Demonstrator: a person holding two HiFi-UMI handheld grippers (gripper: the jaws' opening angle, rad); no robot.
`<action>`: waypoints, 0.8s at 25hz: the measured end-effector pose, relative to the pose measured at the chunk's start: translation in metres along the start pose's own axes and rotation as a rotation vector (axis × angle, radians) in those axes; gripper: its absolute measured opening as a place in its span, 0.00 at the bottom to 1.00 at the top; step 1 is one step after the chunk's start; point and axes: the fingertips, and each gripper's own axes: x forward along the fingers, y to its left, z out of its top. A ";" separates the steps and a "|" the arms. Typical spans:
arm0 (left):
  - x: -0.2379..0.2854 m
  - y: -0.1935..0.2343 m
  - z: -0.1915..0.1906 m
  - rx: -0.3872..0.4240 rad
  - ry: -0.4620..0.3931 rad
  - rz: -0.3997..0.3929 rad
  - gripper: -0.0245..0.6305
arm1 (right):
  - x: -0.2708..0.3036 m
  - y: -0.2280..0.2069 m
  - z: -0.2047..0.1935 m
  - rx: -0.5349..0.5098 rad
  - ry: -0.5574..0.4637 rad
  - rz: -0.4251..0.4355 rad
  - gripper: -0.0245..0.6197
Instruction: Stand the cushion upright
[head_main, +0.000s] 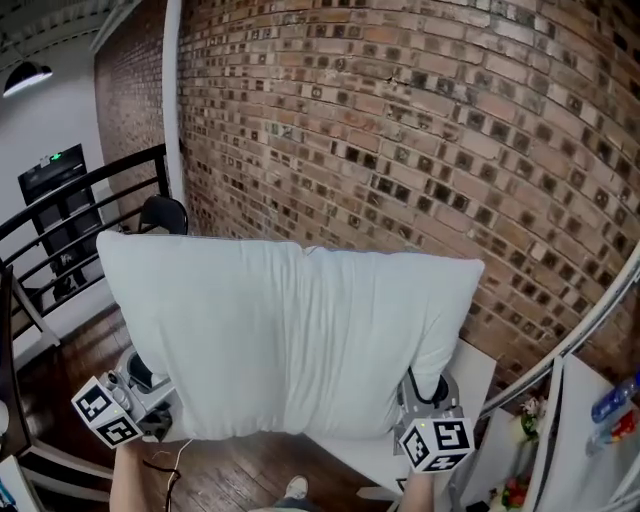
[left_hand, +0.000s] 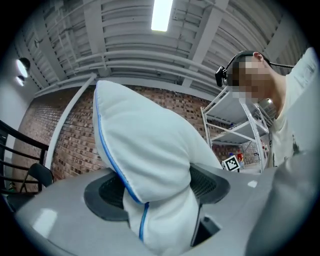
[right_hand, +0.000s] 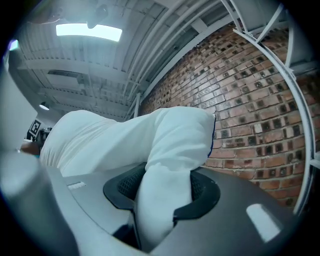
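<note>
I see a red-brown brick wall (head_main: 420, 120) filling most of the head view. In front of it hangs the large white fabric cushion (head_main: 290, 335) with thin blue piping, held in the air with its broad face toward me. My left hand-held gripper (left_hand: 157, 192) is clenched on its lower left corner. My right hand-held gripper (right_hand: 162, 192) grips the lower right corner. Fabric is bunched between both pairs of jaws.
</note>
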 end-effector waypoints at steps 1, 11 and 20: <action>0.012 0.003 0.000 0.005 0.003 -0.003 0.58 | 0.004 -0.009 0.001 0.004 0.000 -0.012 0.30; 0.117 0.008 -0.023 -0.017 0.049 -0.093 0.58 | 0.015 -0.086 -0.013 0.032 0.021 -0.148 0.30; 0.189 -0.007 -0.053 -0.066 0.088 -0.220 0.58 | -0.005 -0.140 -0.026 0.035 0.044 -0.283 0.30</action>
